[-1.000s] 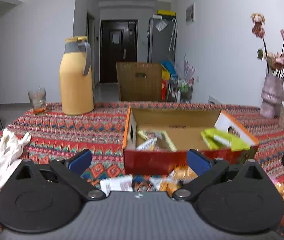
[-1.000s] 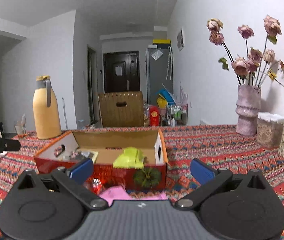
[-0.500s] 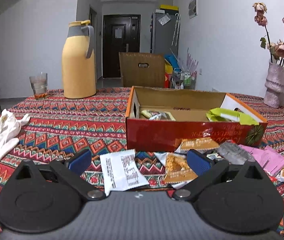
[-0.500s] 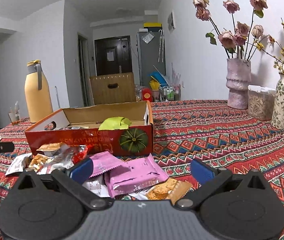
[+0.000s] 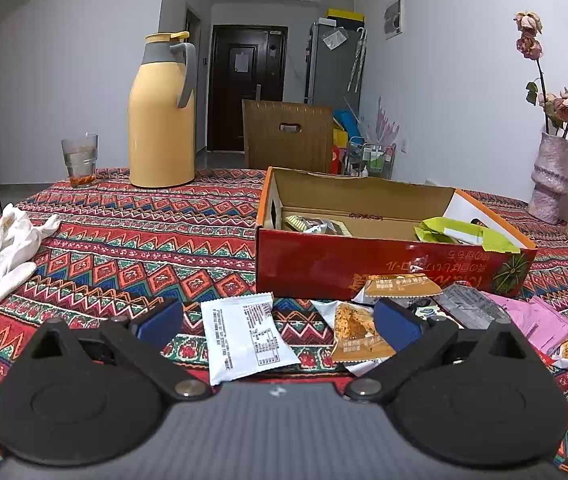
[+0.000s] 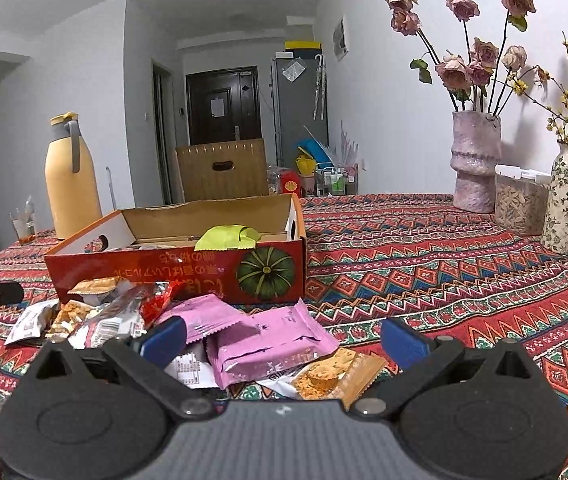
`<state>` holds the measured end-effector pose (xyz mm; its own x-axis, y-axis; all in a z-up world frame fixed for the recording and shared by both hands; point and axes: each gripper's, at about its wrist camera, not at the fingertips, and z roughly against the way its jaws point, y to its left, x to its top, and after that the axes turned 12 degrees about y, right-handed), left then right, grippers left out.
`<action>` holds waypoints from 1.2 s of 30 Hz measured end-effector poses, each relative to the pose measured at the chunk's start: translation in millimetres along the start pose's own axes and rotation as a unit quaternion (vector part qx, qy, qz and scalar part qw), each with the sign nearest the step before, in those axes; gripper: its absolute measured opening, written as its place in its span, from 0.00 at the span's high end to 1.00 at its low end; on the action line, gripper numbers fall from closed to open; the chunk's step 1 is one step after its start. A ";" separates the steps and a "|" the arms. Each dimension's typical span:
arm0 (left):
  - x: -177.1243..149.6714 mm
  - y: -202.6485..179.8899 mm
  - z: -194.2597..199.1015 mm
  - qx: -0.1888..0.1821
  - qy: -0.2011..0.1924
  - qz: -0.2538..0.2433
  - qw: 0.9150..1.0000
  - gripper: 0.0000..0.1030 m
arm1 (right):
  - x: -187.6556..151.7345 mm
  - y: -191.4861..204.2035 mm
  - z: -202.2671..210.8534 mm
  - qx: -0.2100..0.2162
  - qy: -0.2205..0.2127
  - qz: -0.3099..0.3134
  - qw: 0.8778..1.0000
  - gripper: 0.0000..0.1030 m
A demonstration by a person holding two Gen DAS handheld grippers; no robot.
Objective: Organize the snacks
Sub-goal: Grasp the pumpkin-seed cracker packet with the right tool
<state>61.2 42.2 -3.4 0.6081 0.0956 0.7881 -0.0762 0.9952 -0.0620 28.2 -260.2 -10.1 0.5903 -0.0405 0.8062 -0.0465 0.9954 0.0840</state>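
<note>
Left wrist view: left hand-held gripper (image 5: 277, 322) spread wide over a white packet (image 5: 245, 338) before the box (image 5: 384, 268); right hand-held gripper (image 6: 281, 338) wide above pink packets (image 6: 267, 340).

red box (image 5: 364, 264), pink packets (image 6: 267, 340), zigzag-patterned tablecloth (image 5: 143, 248)

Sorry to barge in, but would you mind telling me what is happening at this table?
A person is sorting snacks with two handheld tongs. Both the left tongs and the right tongs are open and hold nothing. Loose packets lie on the patterned tablecloth in front of the red cardboard box: a white packet by the left tongs, pink packets by the right. The box already holds a green packet and a few others.
</note>
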 end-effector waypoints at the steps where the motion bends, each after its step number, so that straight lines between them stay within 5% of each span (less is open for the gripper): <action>1: -0.2 0.2 0.2 0.000 -0.001 0.001 1.000 0.00 | 0.4 -0.7 -0.4 -0.003 0.001 0.000 1.000 0.00; 17: -0.1 2.1 -4.3 0.002 0.012 0.009 1.000 0.00 | 2.4 -12.2 -45.4 -0.041 0.111 0.094 0.989 0.00; 32: 0.3 3.8 -6.5 0.002 0.016 0.013 1.000 0.00 | 13.5 -34.6 -74.5 0.033 0.155 0.077 0.984 0.00; 36: 0.3 4.1 -6.7 0.001 0.018 0.014 1.000 0.00 | 10.0 -32.6 -64.7 0.052 0.139 0.096 0.984 0.20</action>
<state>66.4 46.5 -7.6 0.6337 0.1246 0.7635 -0.0948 0.9920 -0.0832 87.7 -287.4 -42.6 0.7593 0.1870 0.6233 -0.2518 0.9676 0.0165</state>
